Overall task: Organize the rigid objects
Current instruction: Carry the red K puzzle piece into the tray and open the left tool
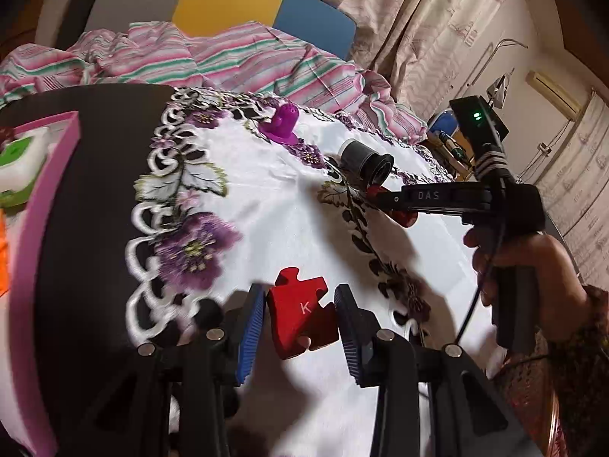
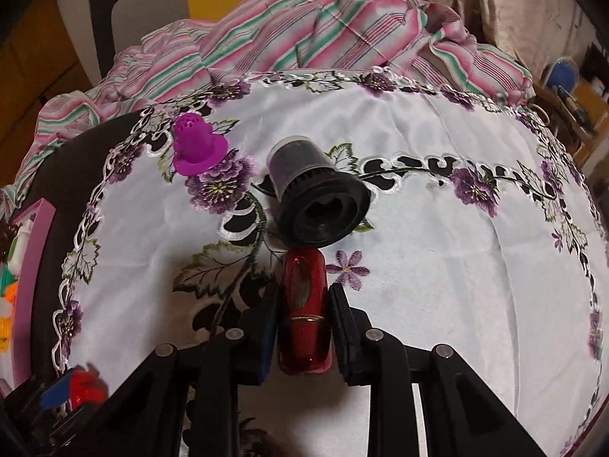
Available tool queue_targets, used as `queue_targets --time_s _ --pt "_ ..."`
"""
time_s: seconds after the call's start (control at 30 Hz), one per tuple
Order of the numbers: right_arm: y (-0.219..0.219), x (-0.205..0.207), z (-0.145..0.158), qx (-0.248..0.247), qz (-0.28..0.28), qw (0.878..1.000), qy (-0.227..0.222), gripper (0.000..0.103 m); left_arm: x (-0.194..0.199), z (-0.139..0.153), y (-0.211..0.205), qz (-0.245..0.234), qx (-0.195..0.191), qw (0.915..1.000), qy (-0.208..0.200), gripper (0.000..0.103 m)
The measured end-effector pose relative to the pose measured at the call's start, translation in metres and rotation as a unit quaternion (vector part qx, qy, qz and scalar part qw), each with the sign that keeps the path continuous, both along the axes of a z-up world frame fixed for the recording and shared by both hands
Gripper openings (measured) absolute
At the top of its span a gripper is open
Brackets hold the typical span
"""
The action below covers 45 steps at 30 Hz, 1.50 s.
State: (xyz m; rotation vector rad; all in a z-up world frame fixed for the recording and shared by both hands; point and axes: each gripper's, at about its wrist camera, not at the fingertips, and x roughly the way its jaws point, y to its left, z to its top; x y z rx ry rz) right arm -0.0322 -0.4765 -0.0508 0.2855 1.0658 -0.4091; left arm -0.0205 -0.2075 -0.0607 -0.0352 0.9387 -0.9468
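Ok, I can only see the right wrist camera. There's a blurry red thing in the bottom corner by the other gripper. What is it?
Observer: It's a red puzzle piece, pinched between the blue pads of the left gripper.
Operator: Is anything written on it?
Observer: Yes, a white letter K on its top face.
Operator: And is there a light on my gripper?
Observer: Yes. The black box mounted on top of the right gripper shows a small green light.
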Motion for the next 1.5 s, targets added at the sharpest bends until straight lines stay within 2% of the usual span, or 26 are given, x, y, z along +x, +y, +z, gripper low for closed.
queue_targets --time_s 0.3,0.47,0.73,0.93,1.13,1.27,1.37,1.5 --pt "0.003 0.001 -0.001 -0.005 0.009 1.0 0.004 0.026 -0.01 0.021 0.042 0.005 -0.012 0.9997 -0.022 0.037" --pt "0.006 0.002 -0.001 -0.01 0.014 1.0 0.006 0.026 -0.016 0.037 0.069 0.012 -0.02 0.9986 -0.048 0.037" --pt "0.008 0.002 0.0 -0.007 0.019 1.0 0.003 0.026 -0.006 0.05 0.125 0.062 -0.028 0.9959 -0.06 0.037" --pt "0.012 0.003 0.002 -0.018 0.024 1.0 0.0 0.026 0.014 0.045 0.164 0.113 -0.028 0.9922 -0.044 0.037" --pt "0.015 0.004 0.003 -0.025 0.026 0.999 0.0 0.026 0.049 0.043 0.203 0.181 -0.026 0.9824 -0.039 0.037" --pt "0.015 0.005 0.001 -0.026 0.026 0.999 0.005 0.026 0.076 0.042 0.221 0.217 -0.007 0.9748 -0.05 0.037" --pt "0.014 0.005 -0.001 -0.028 0.025 0.999 0.011 0.026 0.103 0.03 0.229 0.238 0.017 0.9707 -0.025 0.037" --pt "0.012 0.005 -0.002 -0.028 0.021 0.999 0.014 0.026 0.124 0.015 0.235 0.256 0.027 0.9663 -0.001 0.037"
